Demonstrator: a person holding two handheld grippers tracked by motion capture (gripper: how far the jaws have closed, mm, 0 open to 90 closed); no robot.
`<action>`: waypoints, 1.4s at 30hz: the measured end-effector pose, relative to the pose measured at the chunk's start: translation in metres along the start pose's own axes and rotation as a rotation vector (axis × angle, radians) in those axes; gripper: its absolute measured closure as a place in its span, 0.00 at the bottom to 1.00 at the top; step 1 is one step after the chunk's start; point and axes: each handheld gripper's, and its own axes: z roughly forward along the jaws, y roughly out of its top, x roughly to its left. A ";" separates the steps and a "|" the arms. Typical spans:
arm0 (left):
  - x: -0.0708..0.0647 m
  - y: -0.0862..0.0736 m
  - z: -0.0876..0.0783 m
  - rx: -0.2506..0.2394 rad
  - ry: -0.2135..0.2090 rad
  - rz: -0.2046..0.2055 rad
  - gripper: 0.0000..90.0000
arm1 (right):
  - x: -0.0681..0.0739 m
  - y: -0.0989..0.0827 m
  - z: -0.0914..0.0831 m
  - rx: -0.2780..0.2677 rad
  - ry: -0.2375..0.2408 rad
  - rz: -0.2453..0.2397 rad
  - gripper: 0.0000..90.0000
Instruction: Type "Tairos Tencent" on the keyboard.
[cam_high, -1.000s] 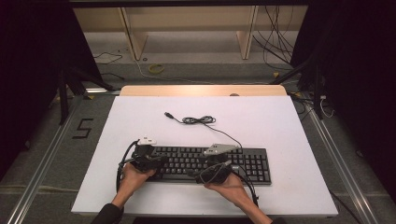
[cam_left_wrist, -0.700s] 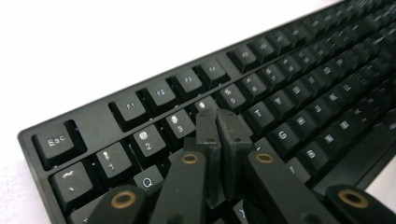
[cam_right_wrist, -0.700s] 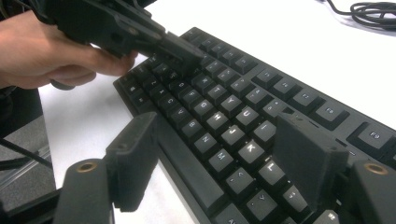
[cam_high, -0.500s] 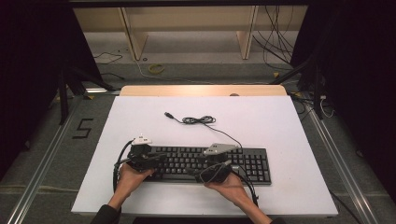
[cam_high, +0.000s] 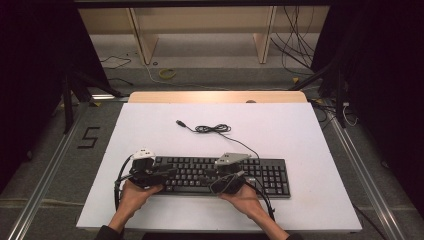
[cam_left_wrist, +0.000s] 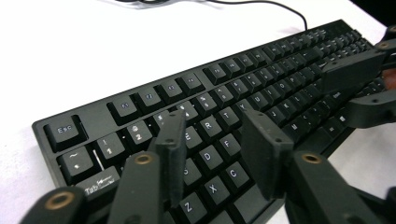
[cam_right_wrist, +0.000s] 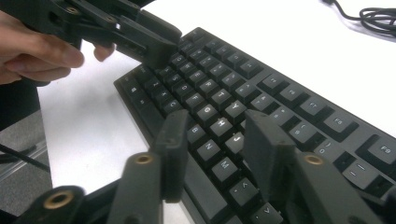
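Over the near edge of a black keyboard (cam_high: 220, 175), the left gripper (cam_left_wrist: 215, 154) had just been opening and the right gripper (cam_right_wrist: 219, 149) closing, both half apart on nothing, typing seemingly under way, no end in sight.

right tool (cam_right_wrist: 215, 154) half-open over keyboard (cam_right_wrist: 261, 93), jaws just closing, nothing gripped.

Two hand-held grippers, matte black throughout. Left gripper (cam_high: 159, 175): white three-cornered plate on top, black cable looping off its side. Right gripper (cam_high: 226, 181): grey three-cornered plate, black cable trailing back along the forearm. Jaws flat, rectangular, blunt-ended, each with a small screw recess. Brass-coloured bushings at linkage pivots. Bare forearms; dark sleeve edges at frame bottom.
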 end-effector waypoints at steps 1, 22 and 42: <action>0.000 0.000 -0.001 -0.005 -0.001 0.002 0.65 | 0.000 0.000 0.001 0.003 0.001 0.000 0.71; -0.002 -0.016 -0.016 -0.082 -0.023 0.007 0.43 | 0.005 0.006 0.022 0.056 0.007 -0.012 1.00; -0.007 -0.025 -0.023 -0.111 -0.026 0.041 0.40 | 0.007 0.002 0.039 0.133 -0.030 -0.031 1.00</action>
